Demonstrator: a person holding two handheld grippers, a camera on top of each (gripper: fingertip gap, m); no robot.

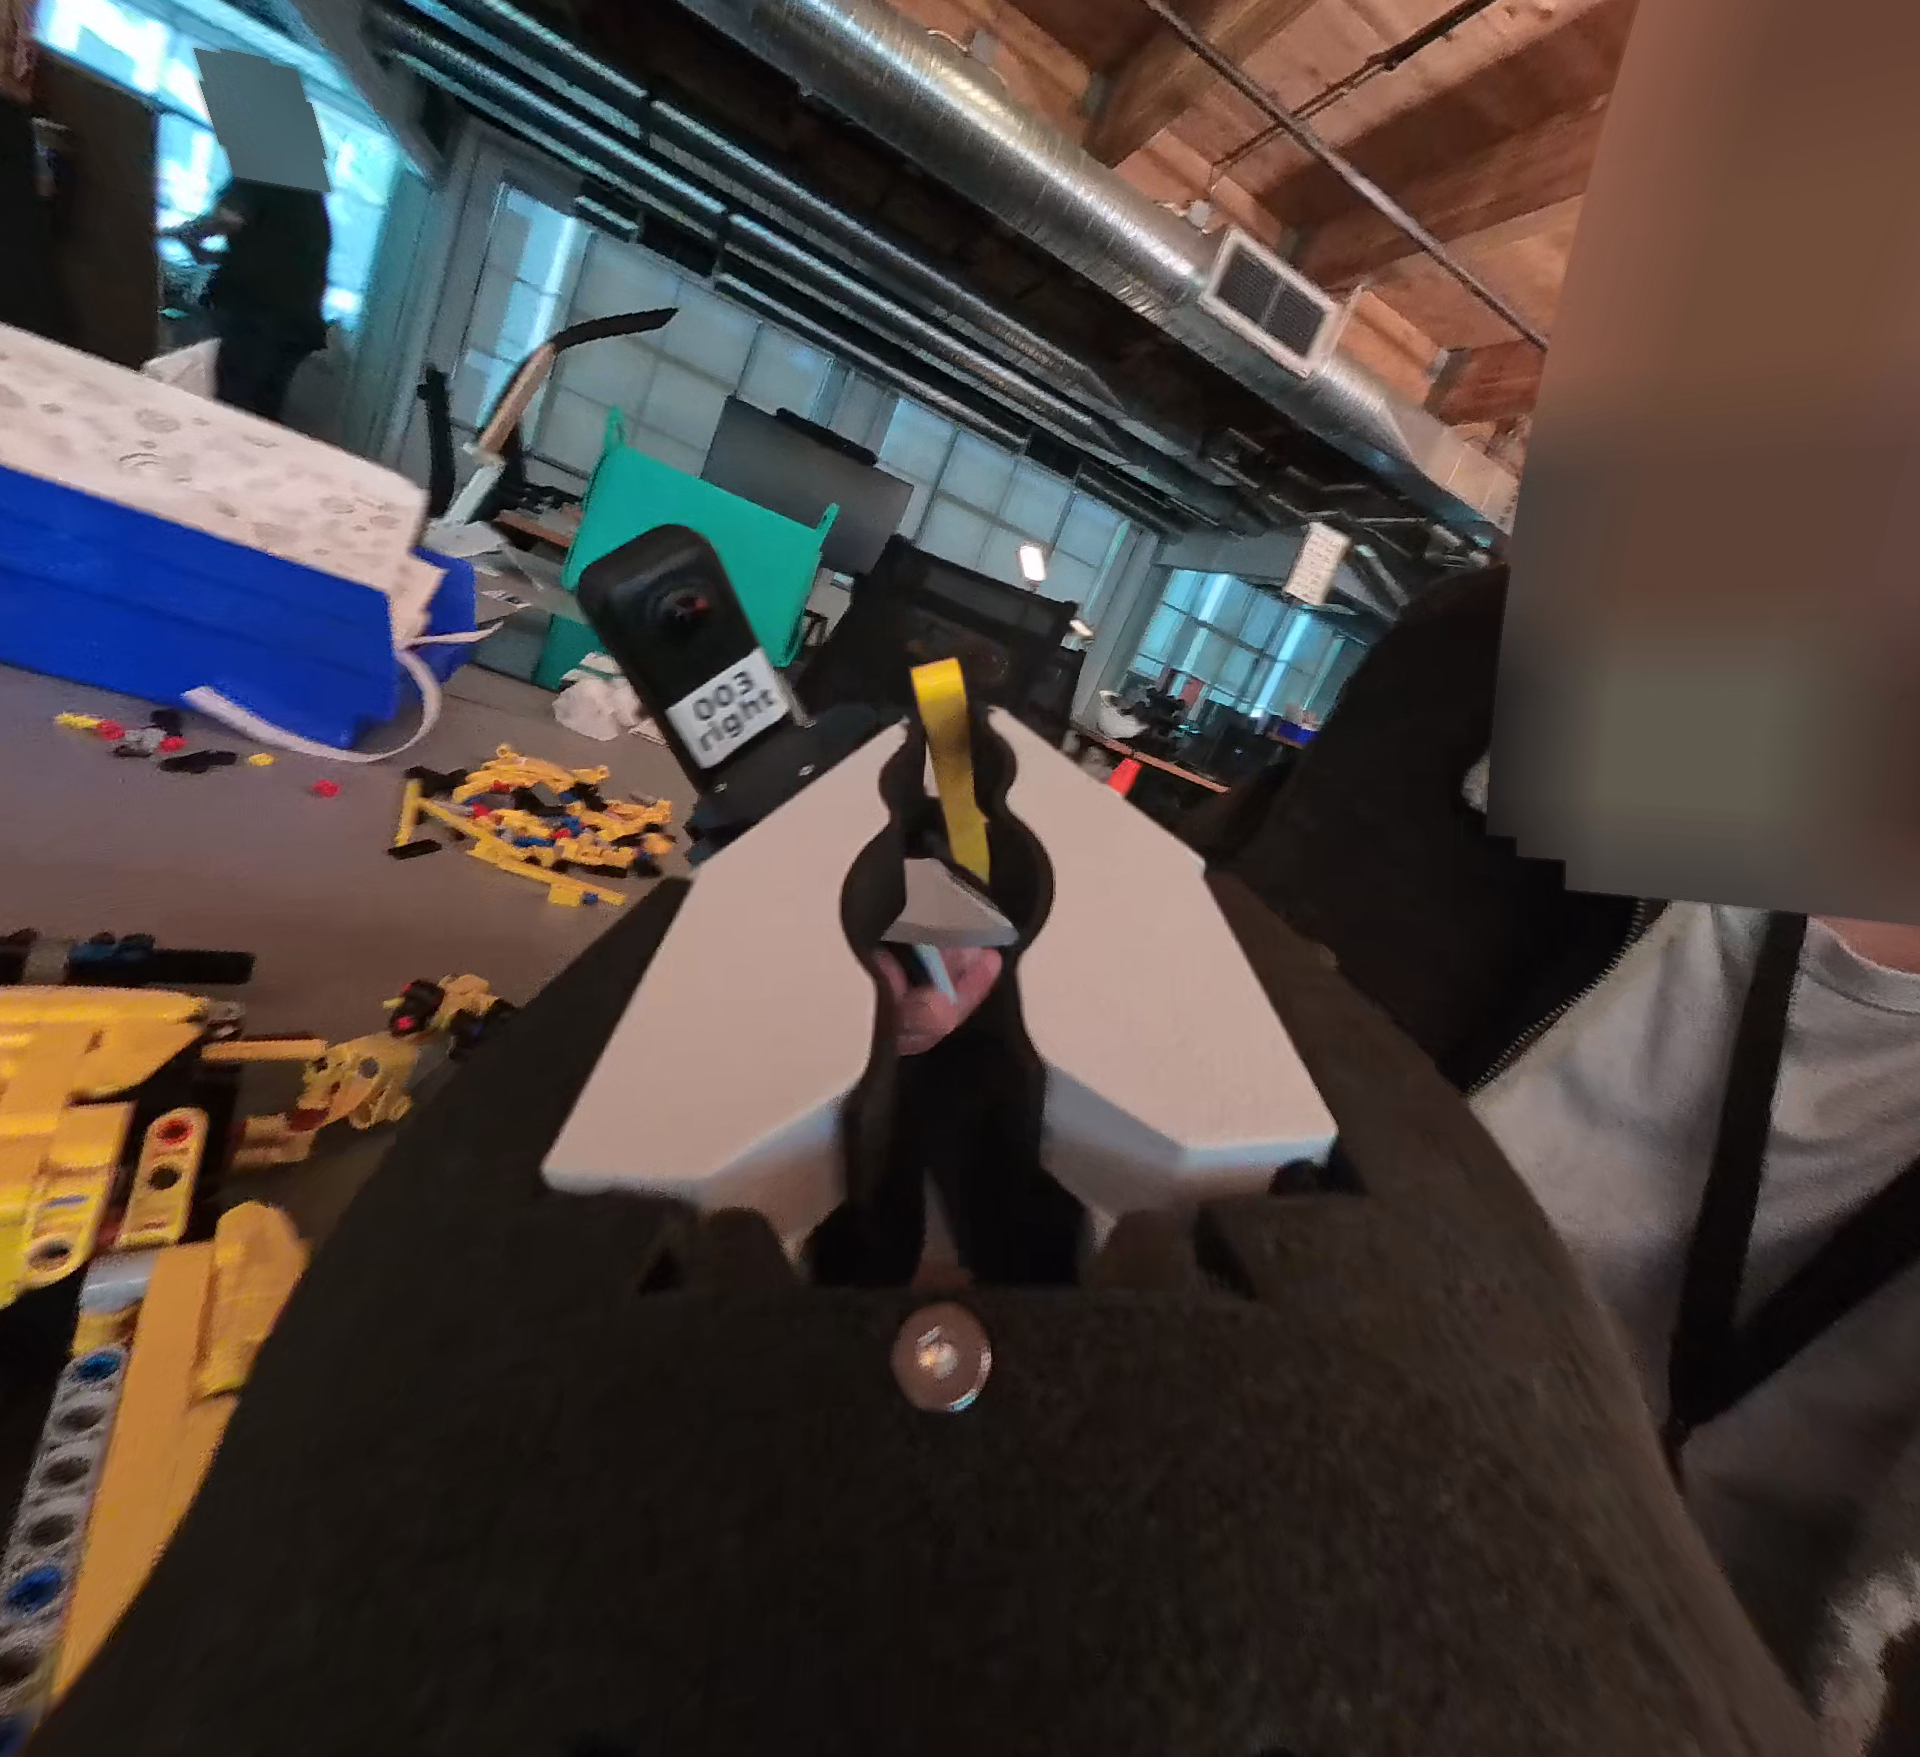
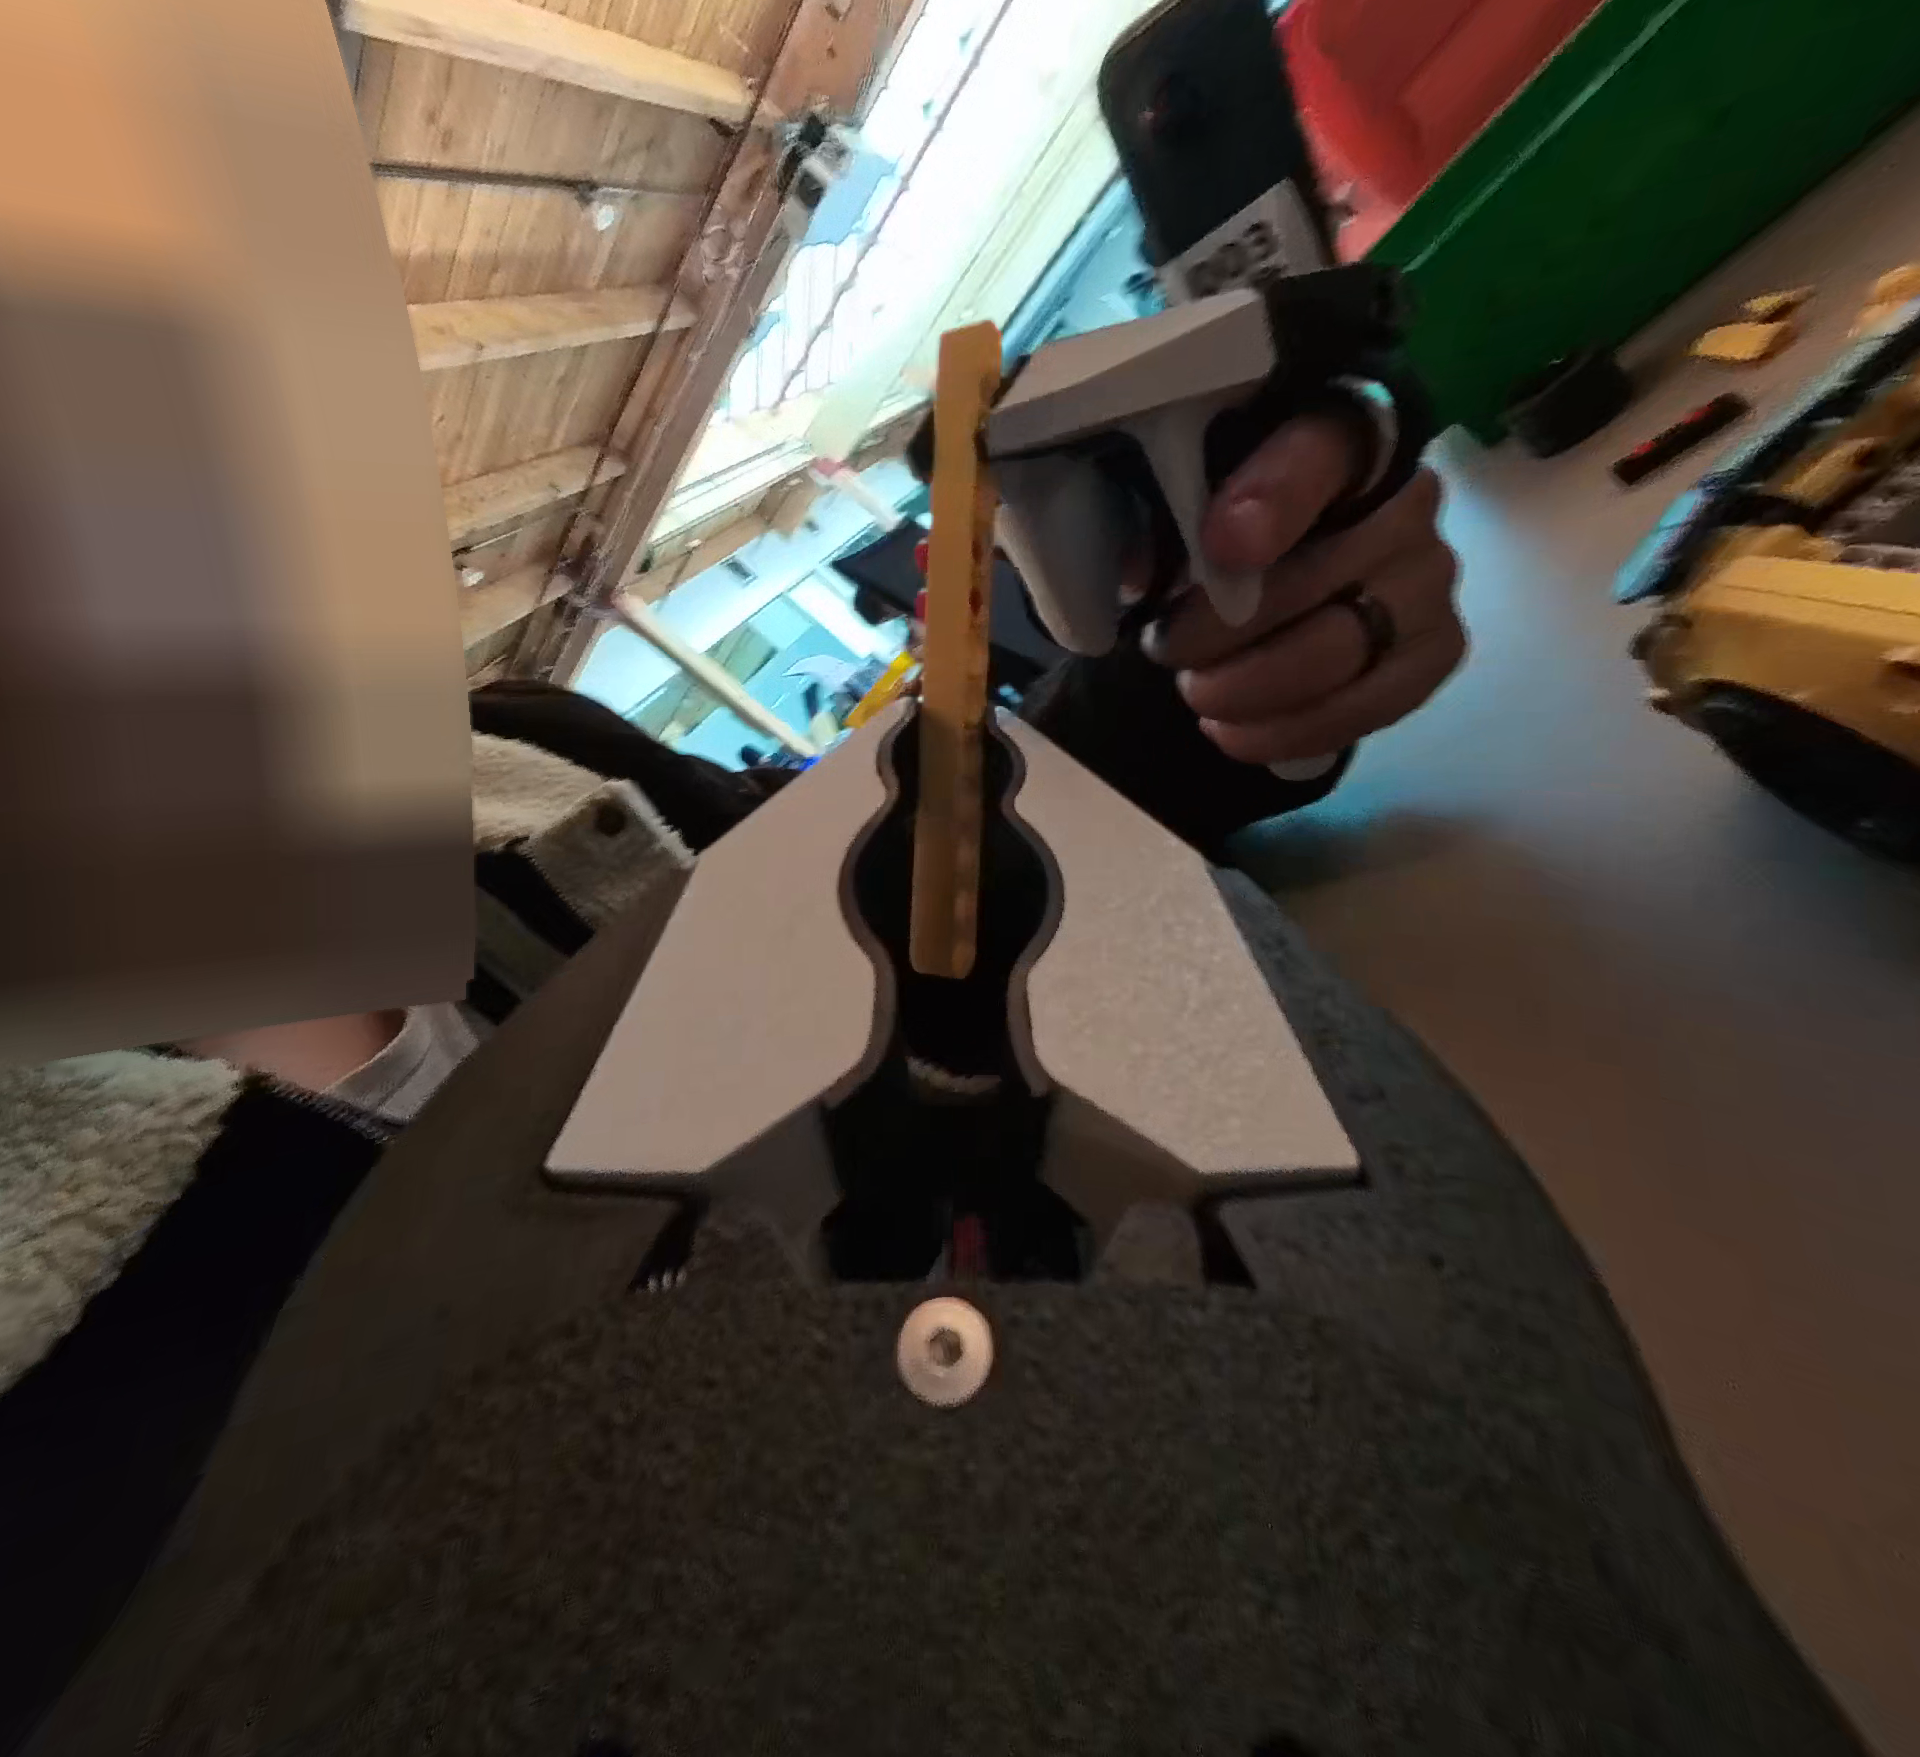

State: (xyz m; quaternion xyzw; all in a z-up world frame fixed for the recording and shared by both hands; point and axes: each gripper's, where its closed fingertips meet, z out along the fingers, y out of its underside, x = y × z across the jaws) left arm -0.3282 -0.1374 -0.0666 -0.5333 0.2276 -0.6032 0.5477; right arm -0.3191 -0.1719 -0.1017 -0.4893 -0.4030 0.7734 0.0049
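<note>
Yellow beam [image 2: 954, 658], long and thin, stands near upright at frame centre in the right wrist view, its lower part pinched between the narrow-set fingers of the right gripper [image 2: 951, 731]. Its upper end meets the tips of the left gripper [image 2: 992, 424], which enters from the upper right, held by a hand [image 2: 1320, 606]; whether those fingers clamp the beam or merely touch it cannot be told. In the left wrist view the left gripper [image 1: 945, 731] shows its fingers close together with the beam [image 1: 951, 762] between them at centre frame; the beam's lower end is hidden behind a grey finger [image 1: 951, 907] of the right gripper. Motion blur softens both views, and mosaic patches cover the upper corners nearest the person.

On the grey table [image 1: 260, 866], a loose pile [image 1: 540, 819] of yellow and black bricks lies left of centre; a partly built yellow model [image 1: 114, 1115] is cut off at the lower left edge. A blue bin [image 1: 197, 616] at the left carries a white patterned sheet; its contents are hidden.
</note>
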